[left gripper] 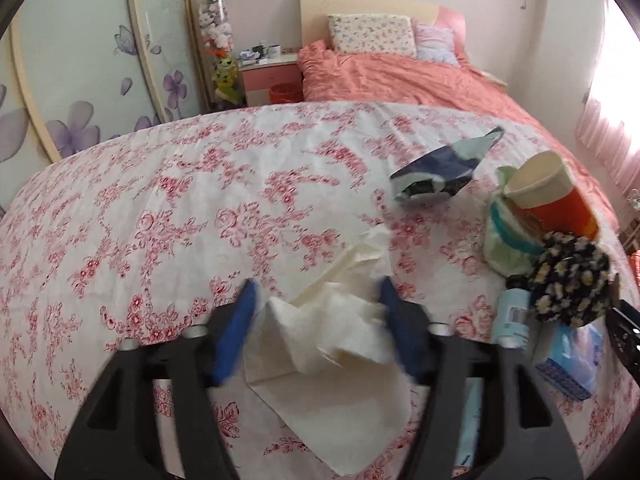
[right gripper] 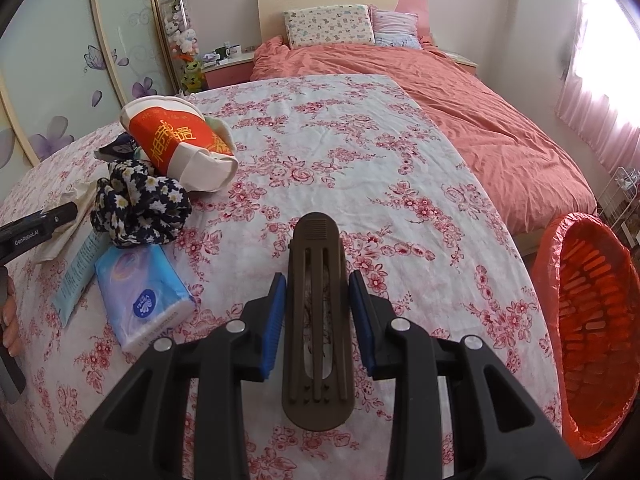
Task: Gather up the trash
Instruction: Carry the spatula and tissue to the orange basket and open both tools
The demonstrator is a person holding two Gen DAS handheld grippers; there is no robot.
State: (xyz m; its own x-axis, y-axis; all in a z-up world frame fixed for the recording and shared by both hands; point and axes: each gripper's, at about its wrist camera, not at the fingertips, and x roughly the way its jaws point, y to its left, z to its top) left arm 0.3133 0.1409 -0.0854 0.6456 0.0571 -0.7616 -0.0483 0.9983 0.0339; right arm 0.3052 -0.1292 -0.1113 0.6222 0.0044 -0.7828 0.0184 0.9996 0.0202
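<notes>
A crumpled white tissue (left gripper: 332,336) lies on the flowered tablecloth (left gripper: 180,208), between the blue pads of my left gripper (left gripper: 316,292). The jaws stand wide and the pads sit at the tissue's edges without visibly squeezing it; the fingers are blurred. My right gripper (right gripper: 318,280) is shut on a brown ribbed plastic piece (right gripper: 316,320) that points away from the camera. An orange-lined trash basket (right gripper: 592,320) stands at the table's right edge. A blue and white wrapper (left gripper: 444,168) and a red and white paper cup (left gripper: 548,192) lie further back.
A dark floral cloth (right gripper: 140,204), a blue tissue pack (right gripper: 140,296) and a pale blue tube (right gripper: 80,276) crowd the space between the grippers. Part of the left tool (right gripper: 36,228) and a hand (right gripper: 8,320) show at the left. A pink bed (right gripper: 460,92) lies behind.
</notes>
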